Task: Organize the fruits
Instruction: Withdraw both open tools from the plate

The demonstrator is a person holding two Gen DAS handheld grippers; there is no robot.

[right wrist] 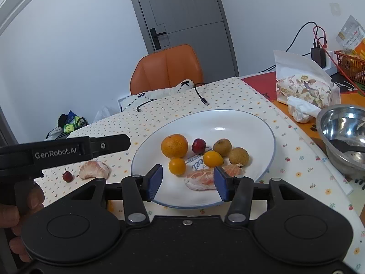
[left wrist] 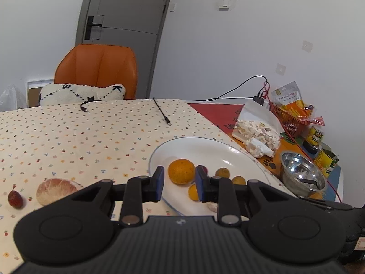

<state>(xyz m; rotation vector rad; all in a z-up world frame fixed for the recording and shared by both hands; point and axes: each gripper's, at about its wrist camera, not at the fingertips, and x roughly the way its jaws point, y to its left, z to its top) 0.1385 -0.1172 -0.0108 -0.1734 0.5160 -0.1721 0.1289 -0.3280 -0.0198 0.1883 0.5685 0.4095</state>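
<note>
A white plate (right wrist: 255, 127) holds a big orange (right wrist: 174, 146), a red cherry-like fruit (right wrist: 198, 145), two kumquats (right wrist: 177, 166), two brown longans (right wrist: 238, 156) and a peeled pomelo piece (right wrist: 203, 180). On the cloth to its left lie another pomelo piece (right wrist: 94, 170) and a small red fruit (right wrist: 67, 176). My right gripper (right wrist: 188, 183) is open and empty over the plate's near rim. My left gripper (left wrist: 179, 182) is open and empty, in front of the orange (left wrist: 181, 171); the pomelo piece (left wrist: 56, 190) and red fruit (left wrist: 15, 199) lie to its left.
A steel bowl (right wrist: 342, 137) with a spoon stands right of the plate. Behind it are a tissue pack (right wrist: 305, 91), a red basket (right wrist: 351, 66), cans (left wrist: 326, 159) and chargers. Two cable ends (right wrist: 204, 100) lie on the dotted tablecloth. An orange chair (right wrist: 166, 68) stands behind the table.
</note>
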